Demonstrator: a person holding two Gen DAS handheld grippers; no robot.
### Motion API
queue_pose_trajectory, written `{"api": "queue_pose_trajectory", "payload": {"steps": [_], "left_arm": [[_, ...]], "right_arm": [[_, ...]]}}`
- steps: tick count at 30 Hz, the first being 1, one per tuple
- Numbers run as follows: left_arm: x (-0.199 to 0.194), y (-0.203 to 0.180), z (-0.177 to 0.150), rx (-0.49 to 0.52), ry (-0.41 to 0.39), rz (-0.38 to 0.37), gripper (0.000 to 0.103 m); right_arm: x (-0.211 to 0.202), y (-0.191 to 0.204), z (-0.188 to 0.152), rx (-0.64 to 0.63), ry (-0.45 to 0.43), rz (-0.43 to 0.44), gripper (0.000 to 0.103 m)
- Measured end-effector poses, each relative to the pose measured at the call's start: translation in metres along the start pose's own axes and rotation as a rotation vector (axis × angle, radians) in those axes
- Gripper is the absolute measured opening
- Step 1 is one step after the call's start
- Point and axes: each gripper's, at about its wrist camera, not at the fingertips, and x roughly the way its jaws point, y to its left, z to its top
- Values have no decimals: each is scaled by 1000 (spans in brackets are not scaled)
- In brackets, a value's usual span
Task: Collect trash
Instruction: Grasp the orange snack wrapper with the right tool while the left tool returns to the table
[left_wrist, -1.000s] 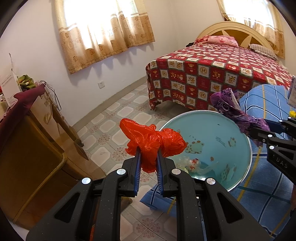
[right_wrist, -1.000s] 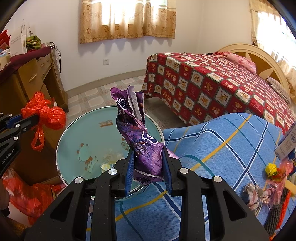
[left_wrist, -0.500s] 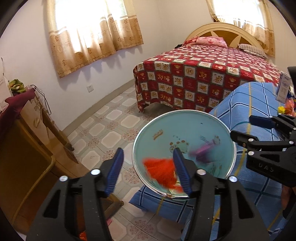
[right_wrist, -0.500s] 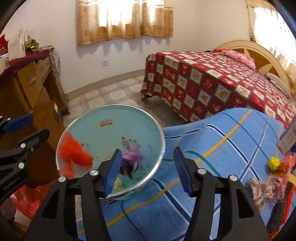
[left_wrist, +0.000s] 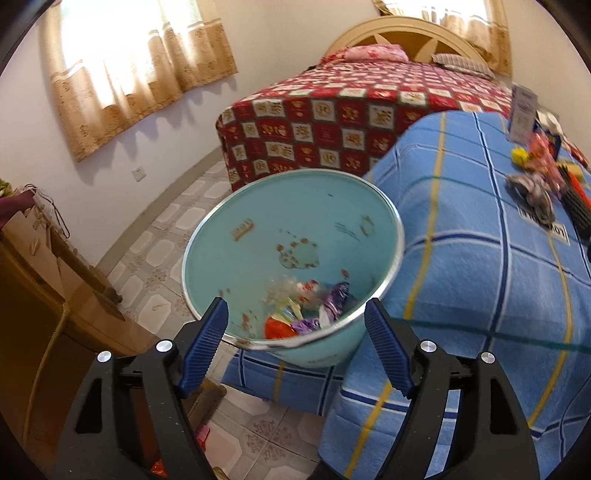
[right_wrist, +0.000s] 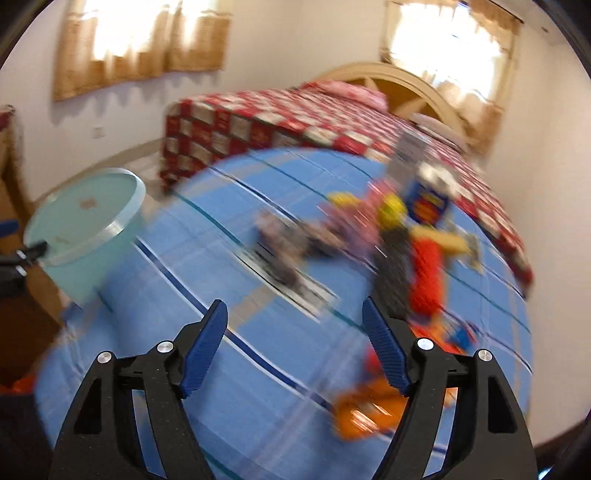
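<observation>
A light blue bin stands beside the blue checked table. The red bag and the purple wrapper lie at its bottom with other scraps. My left gripper is open and empty, just above the bin's near rim. My right gripper is open and empty over the blue table, in a blurred view. The bin shows at its left. A heap of loose trash lies on the table ahead; it also shows in the left wrist view.
A bed with a red patterned cover stands behind the table. A wooden cabinet is on the left by the wall. The tiled floor runs between them. An orange wrapper lies near the right gripper.
Both grippers opened and dropped the red bag and purple wrapper into the bin. The right gripper has since swung right, over the table toward the trash heap.
</observation>
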Motion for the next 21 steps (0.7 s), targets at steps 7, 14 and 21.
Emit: {"api": "queue_pose_trajectory", "payload": {"steps": [7,14,21], "left_arm": [[-6,-5,-4,16,-7,-5,76],[-2,-8,-5,24,17,0,76],[-4,-11,-5,35,12,12,76]], "right_arm": [[-2,-59,-53,82,65,-78,75],[-22,-115,-93,153,75,-141,80],[-34,-150,-109,260,60,-152,84]]}}
